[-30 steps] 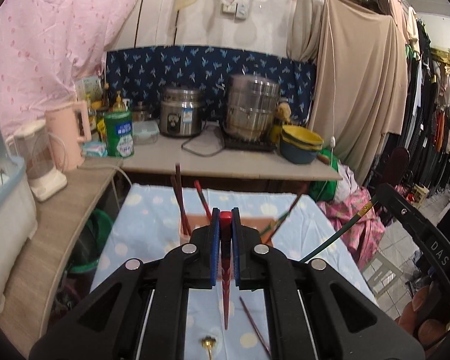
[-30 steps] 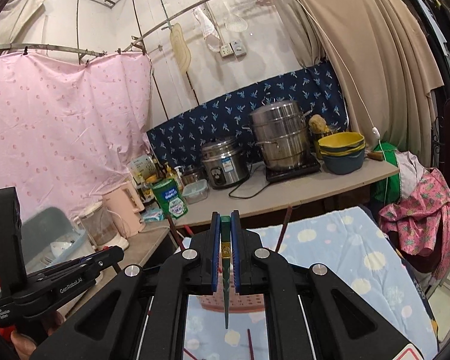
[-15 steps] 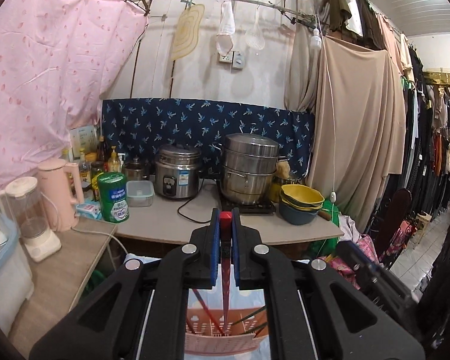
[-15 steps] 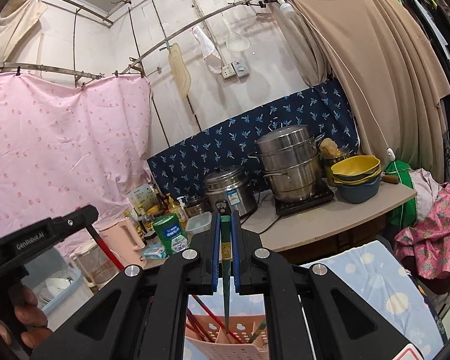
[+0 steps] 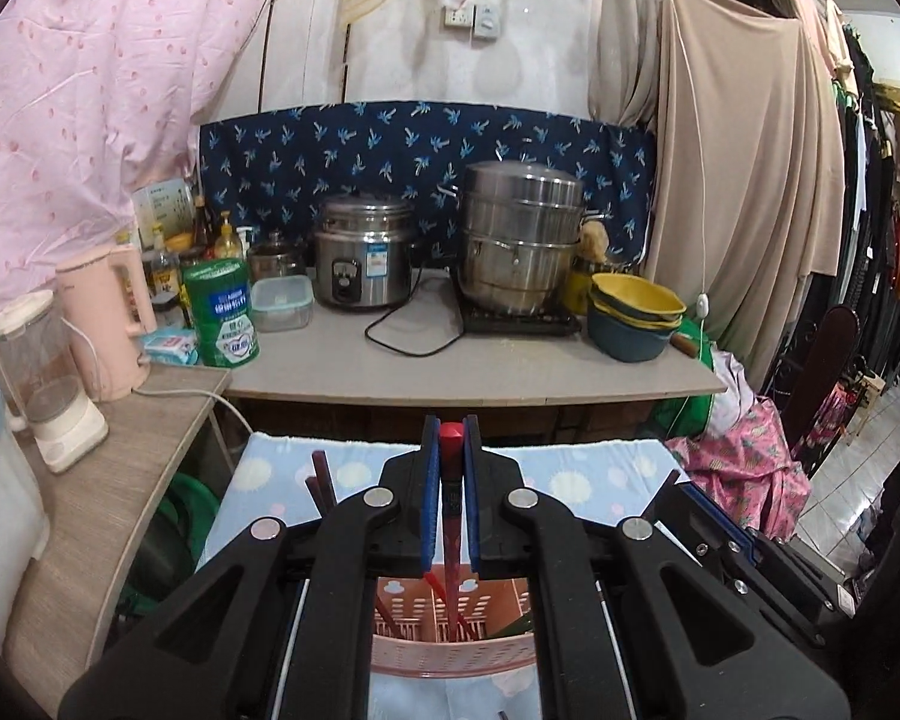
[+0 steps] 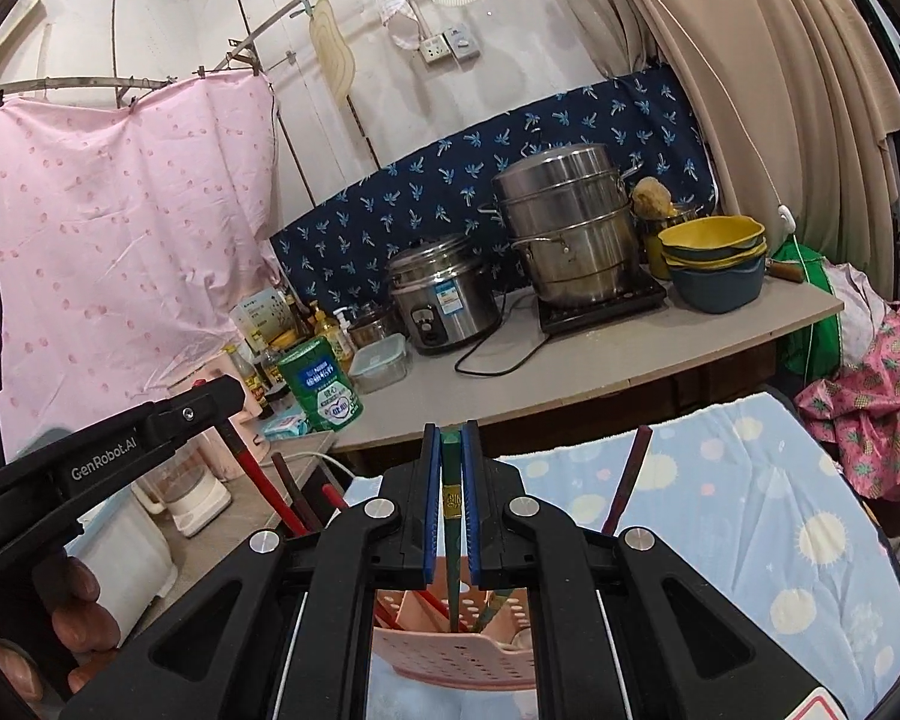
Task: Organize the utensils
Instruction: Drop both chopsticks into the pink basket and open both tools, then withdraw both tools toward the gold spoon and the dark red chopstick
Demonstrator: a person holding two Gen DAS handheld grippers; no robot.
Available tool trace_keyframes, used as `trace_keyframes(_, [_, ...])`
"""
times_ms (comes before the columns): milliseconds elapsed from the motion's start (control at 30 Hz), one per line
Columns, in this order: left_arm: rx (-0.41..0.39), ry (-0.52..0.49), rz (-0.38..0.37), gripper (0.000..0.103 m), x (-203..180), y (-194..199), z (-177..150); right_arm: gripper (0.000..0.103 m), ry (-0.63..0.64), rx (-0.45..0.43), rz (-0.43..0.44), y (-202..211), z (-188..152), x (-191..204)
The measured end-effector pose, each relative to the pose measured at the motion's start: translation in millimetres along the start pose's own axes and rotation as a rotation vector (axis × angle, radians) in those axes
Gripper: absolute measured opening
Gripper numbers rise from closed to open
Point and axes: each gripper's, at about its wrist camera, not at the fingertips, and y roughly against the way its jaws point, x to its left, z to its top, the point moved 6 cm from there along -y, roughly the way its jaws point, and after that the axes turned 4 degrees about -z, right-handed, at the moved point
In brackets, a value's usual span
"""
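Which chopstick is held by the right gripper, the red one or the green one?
The green chopstick, with a gold band, is clamped in the right gripper; the red chopstick is in the left gripper.

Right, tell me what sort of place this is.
Probably a makeshift home kitchen corner beside a clothes store: a rice cooker and steamer pot stand on the counter, with racks of hanging clothes to the right.

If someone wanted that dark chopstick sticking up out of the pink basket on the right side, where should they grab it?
Grip the dark chopstick near its free upper end, coming from above and the right. It leans out of the pink basket with its lower end buried among other sticks, so probably only the top stands clear for the tongs.
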Motion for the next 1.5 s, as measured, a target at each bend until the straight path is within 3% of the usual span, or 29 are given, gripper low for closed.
trace_keyframes(500, [0.043, 0.005, 0.039, 0.007, 10.0, -19.9, -15.0, 0.007, -0.003, 0.068, -0.022, -20.7, -24.2, -6.7])
trace_keyframes(600, [0.035, -0.001, 0.049, 0.008, 10.5, -19.0, -16.1, 0.012, -0.012, 0.069, -0.026, -19.9, -27.1, -8.2])
trace_keyframes(700, [0.035, -0.002, 0.061, 0.019, 10.3, -17.3, -18.0, 0.013, -0.014, 0.074, -0.025, -18.2, -27.9, -9.2])
trace_keyframes(767, [0.025, -0.004, 0.075, 0.037, 10.7, -13.9, -18.6, 0.015, -0.013, 0.074, -0.024, -17.9, -27.6, -8.9])
trace_keyframes(833, [0.012, -0.015, 0.091, 0.037, 9.9, -8.9, -19.9, 0.02, -0.014, 0.071, -0.024, -16.2, -27.8, -8.6])
trace_keyframes(1000, [0.008, -0.041, 0.128, 0.039, 7.9, 5.4, -29.1, 0.02, -0.003, 0.069, -0.021, -2.7, -33.1, -6.6])
trace_keyframes(1067, [0.007, -0.055, 0.149, 0.048, 6.8, 13.9, -36.1, 0.02, 0.001, 0.069, -0.019, 5.4, -36.2, -6.3])
trace_keyframes(1167, [0.005, -0.076, 0.179, 0.052, 4.6, 26.0, -46.5, 0.02, 0.013, 0.072, -0.018, 19.4, -43.5, -5.8])
trace_keyframes(1500, [0.126, -0.062, 0.19, 0.052, 1.5, 58.0, -105.4, 0.02, 0.039, 0.154, -0.011, 64.6, -93.4, -4.3])
